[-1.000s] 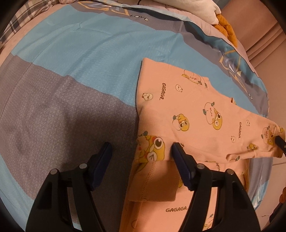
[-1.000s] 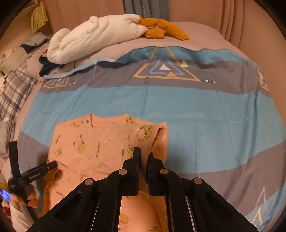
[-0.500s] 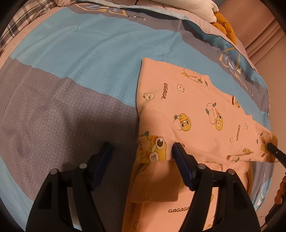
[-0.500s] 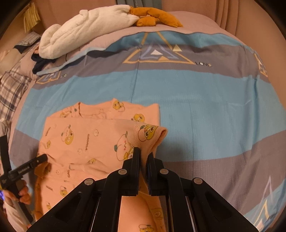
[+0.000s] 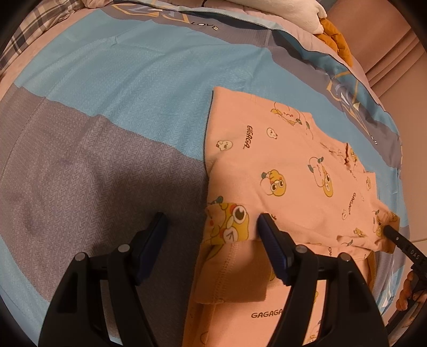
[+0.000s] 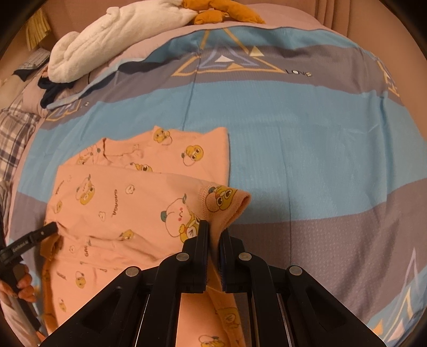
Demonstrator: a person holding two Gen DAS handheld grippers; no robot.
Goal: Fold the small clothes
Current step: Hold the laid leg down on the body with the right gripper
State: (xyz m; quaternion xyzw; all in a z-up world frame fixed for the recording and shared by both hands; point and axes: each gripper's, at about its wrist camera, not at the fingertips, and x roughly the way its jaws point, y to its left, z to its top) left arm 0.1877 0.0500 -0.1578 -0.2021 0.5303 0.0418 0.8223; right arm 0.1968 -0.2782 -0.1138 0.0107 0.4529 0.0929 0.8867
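Observation:
A small pink garment with yellow cartoon prints [image 5: 288,170] lies partly folded on the striped bedspread [image 5: 120,112]. My left gripper [image 5: 210,227] is open, its jaws wide apart over the near cuff with the big yellow print. In the right wrist view the same garment [image 6: 128,202] lies at the lower left. My right gripper [image 6: 213,235] is shut on the pink sleeve cuff [image 6: 224,200] and holds it just above the folded layer. The left gripper's tip [image 6: 42,232] shows at the garment's far left edge.
A white plush blanket [image 6: 120,34] and an orange soft toy [image 6: 226,13] lie at the head of the bed. Plaid fabric [image 6: 13,138] sits at the left edge. A dark garment [image 6: 53,88] lies below the blanket. The bedspread [image 6: 320,133] stretches to the right.
My right gripper has carried the sleeve cuff back toward me and lower, uncovering the garment's far part. My left gripper has stayed open over the near cuff.

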